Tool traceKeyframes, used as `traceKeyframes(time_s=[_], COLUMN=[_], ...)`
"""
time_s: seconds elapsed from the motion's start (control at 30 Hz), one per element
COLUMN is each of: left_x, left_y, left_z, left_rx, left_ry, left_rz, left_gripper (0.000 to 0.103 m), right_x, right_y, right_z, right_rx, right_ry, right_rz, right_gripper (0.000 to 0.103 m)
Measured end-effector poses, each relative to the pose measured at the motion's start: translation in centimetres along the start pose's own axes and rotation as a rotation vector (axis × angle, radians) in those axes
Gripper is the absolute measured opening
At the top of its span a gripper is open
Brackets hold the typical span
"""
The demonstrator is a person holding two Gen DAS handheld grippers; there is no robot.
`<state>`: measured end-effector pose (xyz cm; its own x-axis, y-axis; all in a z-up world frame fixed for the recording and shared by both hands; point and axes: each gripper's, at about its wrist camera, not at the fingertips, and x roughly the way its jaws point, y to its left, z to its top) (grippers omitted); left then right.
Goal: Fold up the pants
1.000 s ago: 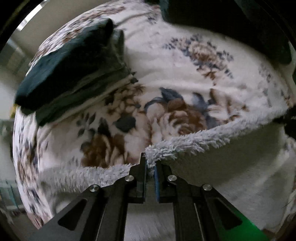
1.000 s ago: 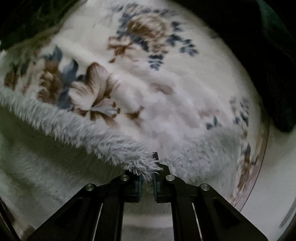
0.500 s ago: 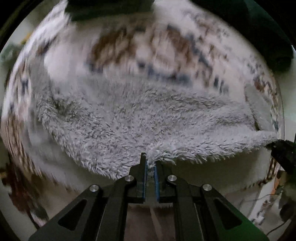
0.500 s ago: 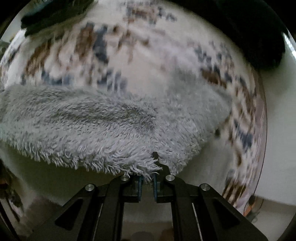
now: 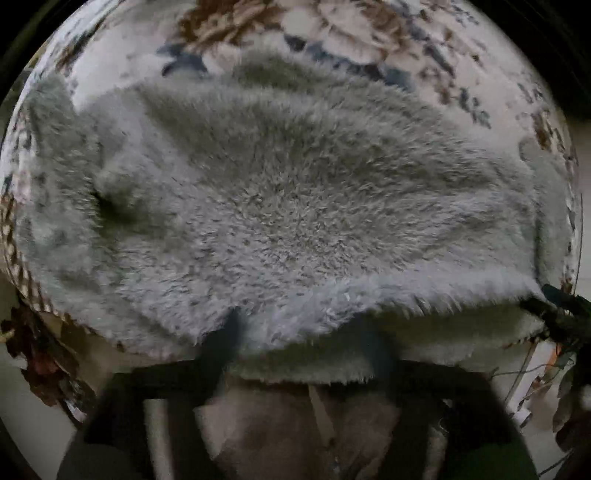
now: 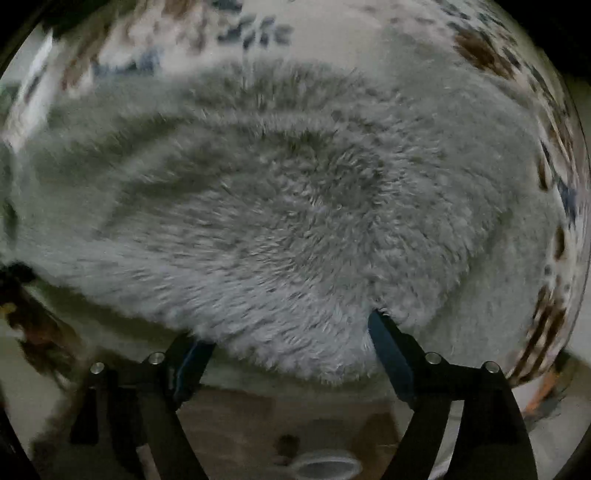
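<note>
The pants (image 5: 295, 206) were a shaggy grey fleece — long, soft pile, matt and tufted along the near edge. Under them lay a plush blanket (image 5: 369, 29), cream with a brown and blue flower print, its nap shorter and smoother. The right gripper (image 6: 291, 343) was matt black plastic with small bright metal screw heads, and its fingers (image 6: 388, 347) carried blue pads — a dull, rubbery look. The left gripper (image 5: 299, 332) was blurred, dark and matt.

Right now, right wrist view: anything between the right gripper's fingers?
Yes. The folded edge of the fluffy grey pants lies between the right gripper fingers. Its jaws are opening, and the pads no longer pinch the fleece.
</note>
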<state>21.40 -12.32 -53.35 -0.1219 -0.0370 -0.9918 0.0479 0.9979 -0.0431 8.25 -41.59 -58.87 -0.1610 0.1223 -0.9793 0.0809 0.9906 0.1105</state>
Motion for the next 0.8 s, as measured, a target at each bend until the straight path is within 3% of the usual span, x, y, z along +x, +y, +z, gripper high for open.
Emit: traceKeyframes(time_s=[0.1,0.2,0.3,0.4,0.47,0.5,0.53,0.67,0.8], left_x=[-1.9,-2.4,-1.2,0.2,0.8,0.6,-0.1,-1.5,-1.3], left_y=[-0.2,-0.9,-3.3,-5.5,-6.4,-6.6,-6.7,-7.2,-7.7], left_z=[-0.3,0.2,3.2,5.8,6.9,7.3,7.3,7.5,6.7], left_rx=[0.015,0.019,0.047,0.092,0.12,0.134,0.142,0.152,0.154], left_ry=[-0.066,-0.112,-0.127,-0.135,-0.13,-0.128,-0.136,-0.165,-0.135], left_rz=[0.074,0.127,0.155,0.177,0.173,0.163,0.151,0.127,0.104], left_gripper=[0.085,0.085,0.085,0.085,0.085,0.085,0.085,0.085,0.085], right_x=[-3.6,-5.1,-3.9,-1.3,-0.1,-0.2,-0.7,-4.8,-5.5], right_y=[-2.6,-4.4,-5.8,-6.9,-7.4,-8.1,-8.8,-14.1,-19.9], right_z=[0.5,3.4,8.4,13.1,13.8,13.1,12.2,4.0,-5.8], right_rx=[0.174,0.249,0.29,0.289,0.302,0.348,0.394,0.693,1.002], right_ry=[-0.095,-0.176,-0.202,-0.157,-0.133,-0.146,-0.167,-0.298,-0.303], right_rz=[0.049,-0.022,-0.092,-0.139,-0.203,-0.222,-0.209,-0.12,-0.005], right_gripper=[0.085,0.085,0.085,0.085,0.07,0.031,0.014,0.013,0.012])
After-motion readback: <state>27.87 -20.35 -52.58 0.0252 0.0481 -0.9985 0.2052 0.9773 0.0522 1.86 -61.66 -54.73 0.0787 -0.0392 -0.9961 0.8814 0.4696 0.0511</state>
